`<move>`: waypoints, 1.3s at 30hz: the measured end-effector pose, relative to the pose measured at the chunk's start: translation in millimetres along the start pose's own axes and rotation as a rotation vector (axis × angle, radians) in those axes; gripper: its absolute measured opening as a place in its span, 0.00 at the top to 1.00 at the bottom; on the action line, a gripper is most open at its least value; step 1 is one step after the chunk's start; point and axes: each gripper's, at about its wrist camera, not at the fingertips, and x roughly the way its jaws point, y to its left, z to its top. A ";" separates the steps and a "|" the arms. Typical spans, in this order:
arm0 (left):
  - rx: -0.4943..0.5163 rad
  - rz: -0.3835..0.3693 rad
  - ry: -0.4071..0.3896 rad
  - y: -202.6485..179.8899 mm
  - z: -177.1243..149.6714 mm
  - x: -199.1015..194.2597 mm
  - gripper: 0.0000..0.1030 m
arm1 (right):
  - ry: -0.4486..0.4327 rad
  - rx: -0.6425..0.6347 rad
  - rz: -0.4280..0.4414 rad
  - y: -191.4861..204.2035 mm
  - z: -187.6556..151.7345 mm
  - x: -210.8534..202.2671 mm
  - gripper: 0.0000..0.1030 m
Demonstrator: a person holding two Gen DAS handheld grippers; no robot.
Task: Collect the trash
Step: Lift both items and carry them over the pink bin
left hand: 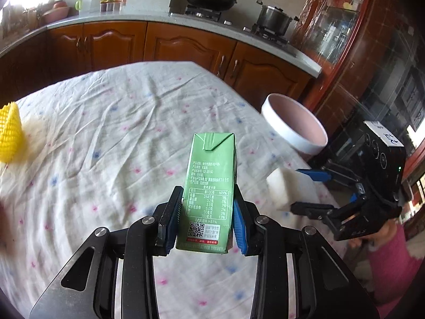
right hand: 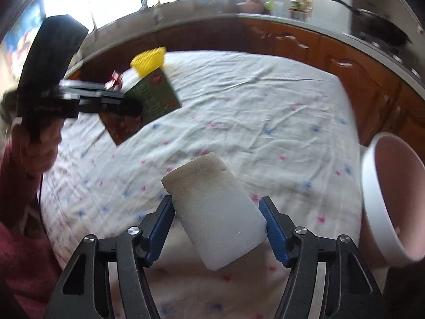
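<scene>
Green carton [left hand: 209, 186] upright, long axis vertical, pinched low between left tongs [left hand: 207, 212] above the cloth-covered worktop [left hand: 119, 111]. White foam block [right hand: 215, 212] tilted between half-spread right tongs [right hand: 217, 228], left corner touching one pad; grip unclear. Pink bin [right hand: 393, 199] cut off at right edge. Yellow netting [left hand: 10, 133] partly cropped.

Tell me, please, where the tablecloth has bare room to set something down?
The tablecloth is bare across its middle and far side, between the yellow foam net and the pink bin. It is crowded nearby, where the green carton and white sponge sit in the claws.
</scene>
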 end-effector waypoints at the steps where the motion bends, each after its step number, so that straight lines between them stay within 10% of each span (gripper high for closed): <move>1: -0.001 0.010 -0.007 -4.6 2.0 0.2 0.68 | -0.026 0.052 -0.008 -6.1 -3.3 -7.1 0.36; 12: -0.065 0.007 -0.042 -51.3 17.3 17.4 0.68 | -0.310 0.509 -0.111 -56.9 -35.9 -87.3 0.35; 39: 0.069 -0.007 -0.021 -133.3 65.0 62.0 0.68 | -0.387 0.661 -0.252 -121.0 -52.9 -122.4 0.35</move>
